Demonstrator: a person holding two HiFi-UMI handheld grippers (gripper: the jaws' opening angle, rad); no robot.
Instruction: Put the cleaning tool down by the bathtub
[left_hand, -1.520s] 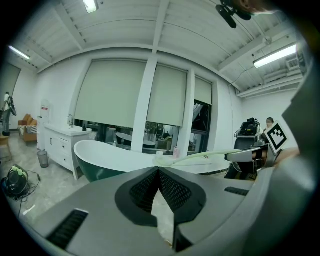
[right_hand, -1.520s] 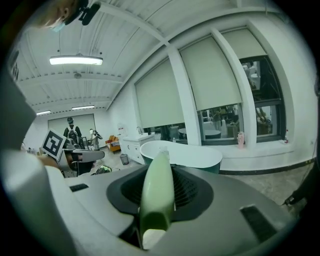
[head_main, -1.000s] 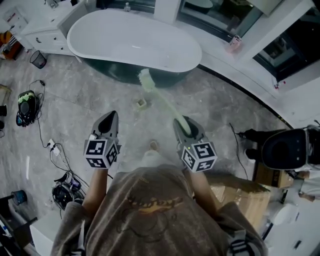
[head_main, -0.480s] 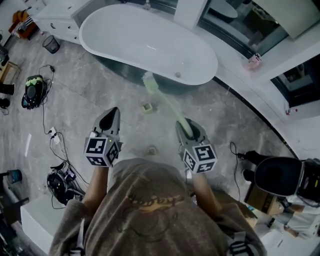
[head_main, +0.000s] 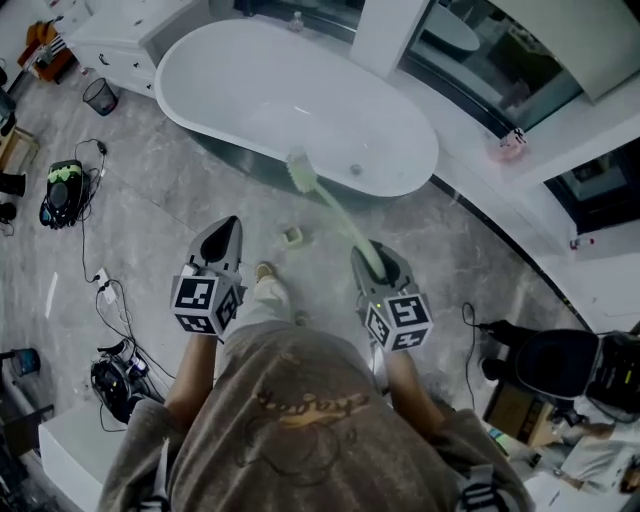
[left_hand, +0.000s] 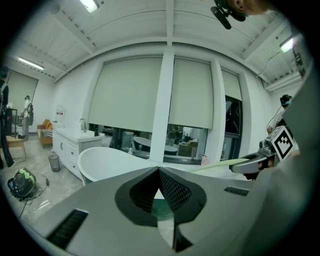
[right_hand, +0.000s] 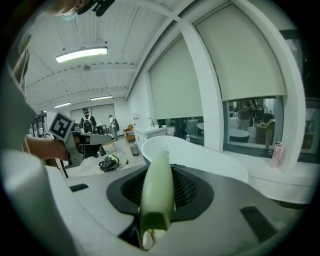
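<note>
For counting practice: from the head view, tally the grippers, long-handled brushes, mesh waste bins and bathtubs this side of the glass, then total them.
Grippers: 2 (left gripper, right gripper)
Long-handled brush: 1
Mesh waste bin: 1
Bathtub: 1
Total: 5

pale green brush, white bathtub with dark underside, grey veined floor, brown shirt

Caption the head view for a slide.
Standing before a white bathtub, a person holds a pale green long-handled brush in the right claw; the left claw is shut and empty.
</note>
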